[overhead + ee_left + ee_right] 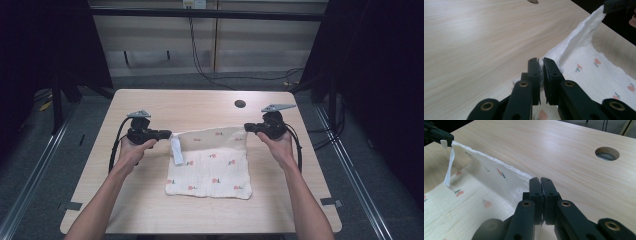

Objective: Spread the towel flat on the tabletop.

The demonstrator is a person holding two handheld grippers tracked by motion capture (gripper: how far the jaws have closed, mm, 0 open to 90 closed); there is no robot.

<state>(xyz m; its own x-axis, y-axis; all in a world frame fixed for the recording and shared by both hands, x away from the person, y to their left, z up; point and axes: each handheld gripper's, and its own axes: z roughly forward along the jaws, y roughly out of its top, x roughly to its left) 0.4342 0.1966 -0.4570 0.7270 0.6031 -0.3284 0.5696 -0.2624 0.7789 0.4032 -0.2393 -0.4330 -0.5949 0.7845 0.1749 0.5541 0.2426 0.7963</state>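
Cloth [212,167] far edge lifted (taut), running left-right

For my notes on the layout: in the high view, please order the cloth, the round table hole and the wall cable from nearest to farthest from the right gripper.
From the right gripper:
1. Cloth, its corner pinched in the jaws.
2. Table hole, just beyond, slightly left.
3. Wall cable, far back, behind the table.

Both grippers, left gripper [167,134] and right gripper [247,128]: black bodies, brass-coloured rivets, grey three-cornered top plates, trailing black cables; forearms unsleeved.
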